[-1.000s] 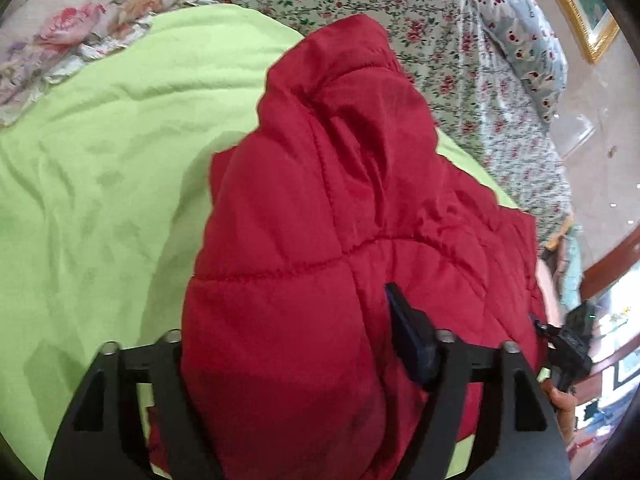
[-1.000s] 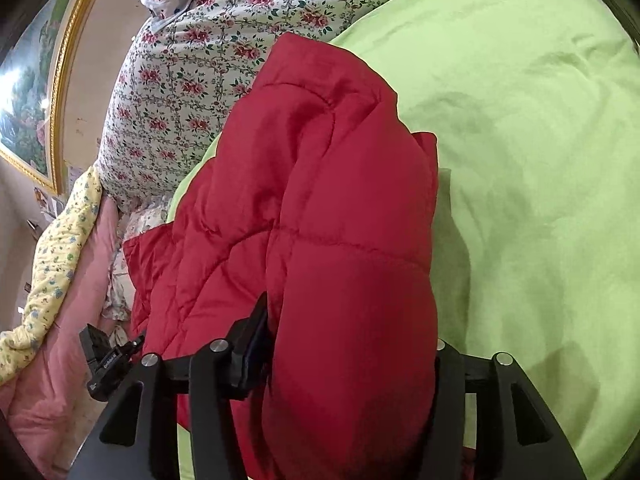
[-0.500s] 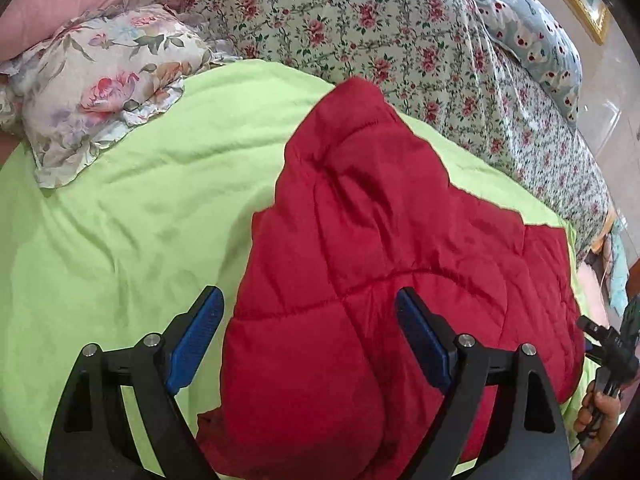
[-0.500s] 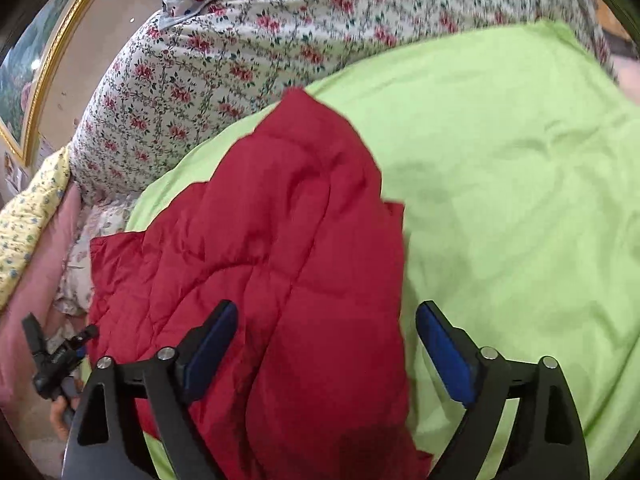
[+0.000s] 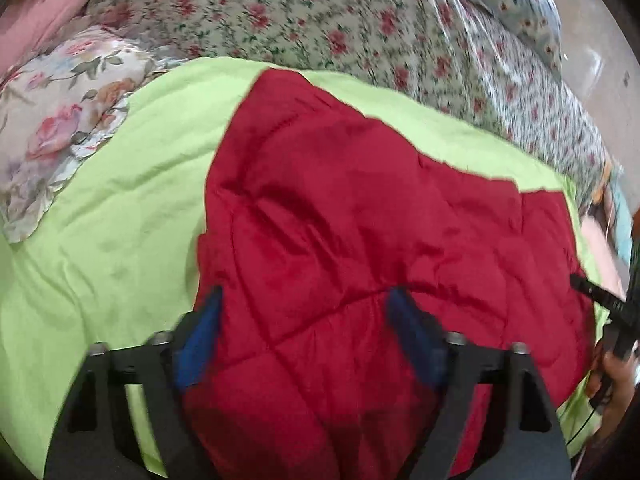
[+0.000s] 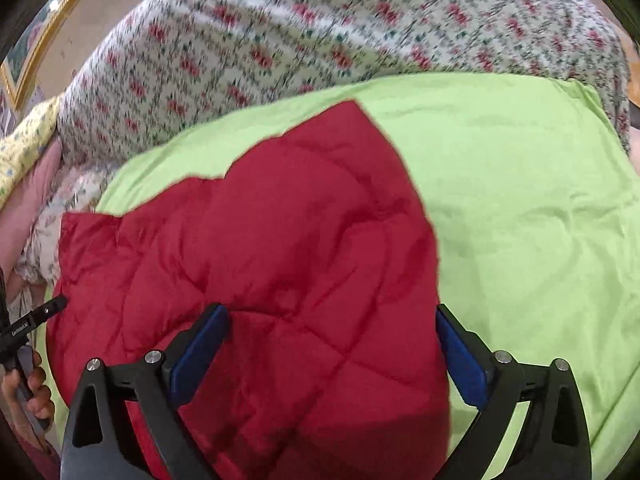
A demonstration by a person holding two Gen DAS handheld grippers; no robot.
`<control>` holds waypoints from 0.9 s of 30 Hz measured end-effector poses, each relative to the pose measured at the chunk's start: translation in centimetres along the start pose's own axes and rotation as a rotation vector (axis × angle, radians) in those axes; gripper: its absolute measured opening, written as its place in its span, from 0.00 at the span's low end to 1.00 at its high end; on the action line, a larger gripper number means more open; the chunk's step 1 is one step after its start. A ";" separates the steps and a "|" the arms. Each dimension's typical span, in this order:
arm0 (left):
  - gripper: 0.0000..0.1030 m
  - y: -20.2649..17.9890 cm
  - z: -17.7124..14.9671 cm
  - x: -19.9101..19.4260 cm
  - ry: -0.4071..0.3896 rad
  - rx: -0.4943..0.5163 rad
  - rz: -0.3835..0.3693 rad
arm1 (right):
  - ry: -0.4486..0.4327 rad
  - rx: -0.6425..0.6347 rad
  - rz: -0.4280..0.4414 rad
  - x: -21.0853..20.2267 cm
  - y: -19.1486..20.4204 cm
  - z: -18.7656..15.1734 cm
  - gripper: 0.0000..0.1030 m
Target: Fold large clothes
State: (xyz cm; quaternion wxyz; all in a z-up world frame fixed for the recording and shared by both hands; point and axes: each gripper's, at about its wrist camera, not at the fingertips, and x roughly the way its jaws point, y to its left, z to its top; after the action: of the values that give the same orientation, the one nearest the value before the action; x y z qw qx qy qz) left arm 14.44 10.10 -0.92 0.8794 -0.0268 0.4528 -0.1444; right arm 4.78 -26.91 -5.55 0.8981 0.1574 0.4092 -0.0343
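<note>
**Red jacket lies folded on the green sheet, both tongs spread above it**

In the left wrist view, a flowered pillow point(image 5: 60, 120) lies at the far left on the green sheet point(image 5: 120, 220). To its right the red quilted jacket point(image 5: 360, 220) lies folded on the sheet, its far end tapering to a corner. The left gripper point(image 5: 308, 320) hangs over the jacket's near part, jaws wide apart and holding nothing. Behind the sheet runs a flowered bedspread point(image 5: 360, 20).

In the right wrist view, the jacket point(image 6: 260, 260) fills the left and middle, with bare sheet point(image 6: 520, 200) to its right. The right gripper point(image 6: 332, 332) is spread wide over the jacket's near right edge, gripping nothing. The flowered bedspread point(image 6: 320, 32) lies beyond, blurred.
</note>
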 end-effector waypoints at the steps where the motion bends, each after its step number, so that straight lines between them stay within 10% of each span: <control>1: 0.62 0.0 -0.1 0.0 0.000 0.002 -0.003 | 0.007 -0.003 0.005 0.3 0.1 -0.1 0.88; 10: 0.19 0.0 1.0 -1.0 -0.024 -0.022 -0.082 | -0.020 0.011 0.019 -0.5 -0.1 -0.4 0.25; 18: 0.17 0.3 3.3 -2.3 -0.083 -0.068 -0.152 | -0.134 0.027 0.054 -2.8 0.6 1.8 0.17; 27: 0.17 0.9 3.0 3.0 0.012 -0.134 -0.150 | -0.041 0.063 0.040 1.5 0.1 2.3 0.17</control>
State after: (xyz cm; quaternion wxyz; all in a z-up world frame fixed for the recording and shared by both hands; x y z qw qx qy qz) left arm 18.68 9.84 -1.71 0.8597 -0.1185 0.4634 -0.1795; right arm 7.40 -27.45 -5.25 0.9013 0.1930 0.3863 -0.0327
